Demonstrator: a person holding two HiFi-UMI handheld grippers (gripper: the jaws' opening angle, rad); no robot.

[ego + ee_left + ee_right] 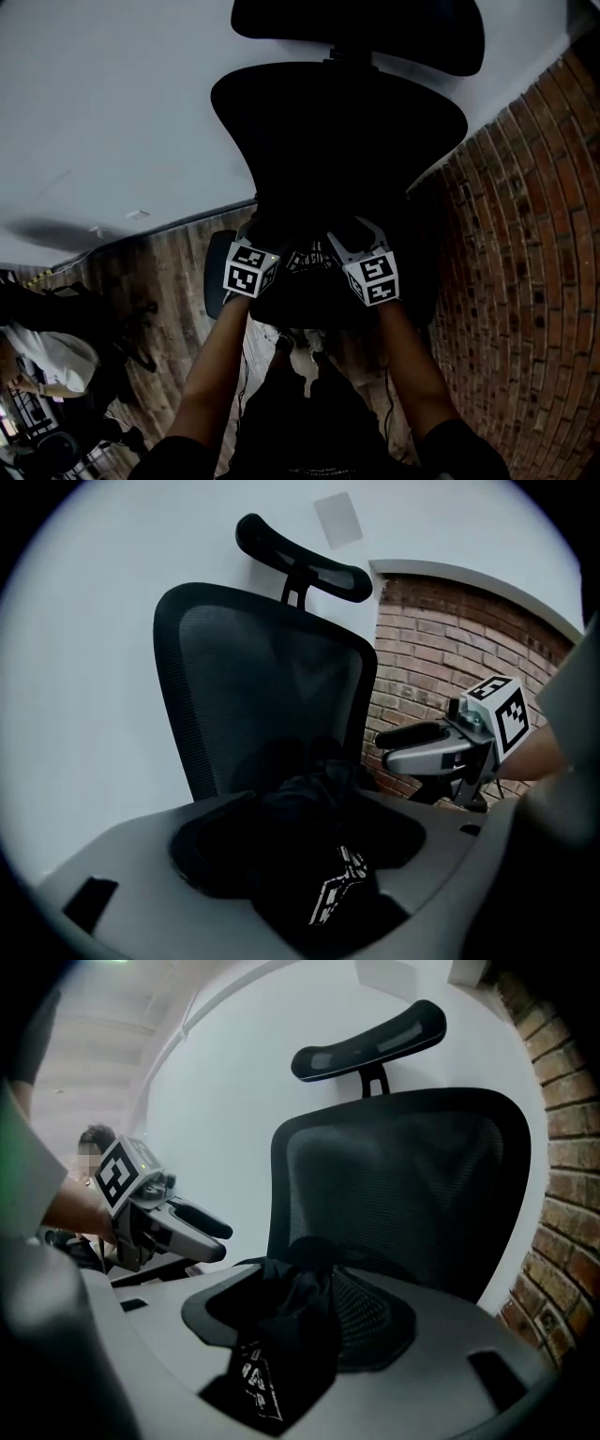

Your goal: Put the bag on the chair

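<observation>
A black office chair point(337, 122) with a mesh back and a headrest faces me against a white wall. The black bag point(305, 262), with white print on it, lies crumpled on the seat in front of the backrest. My left gripper point(262, 230) and right gripper point(361, 230) flank it from either side. In the left gripper view the bag point(309, 827) lies loose in the wide gap between the grey jaws, with the right gripper point(386, 750) beyond it. The right gripper view shows the bag point(291, 1326) loose between its spread jaws, and the left gripper point(221, 1241) open at left.
A brick wall point(525, 262) runs close along the chair's right side. Wood-plank floor point(169, 281) lies to the left. A person in a white top point(47, 361) sits at the far lower left among dark chair bases.
</observation>
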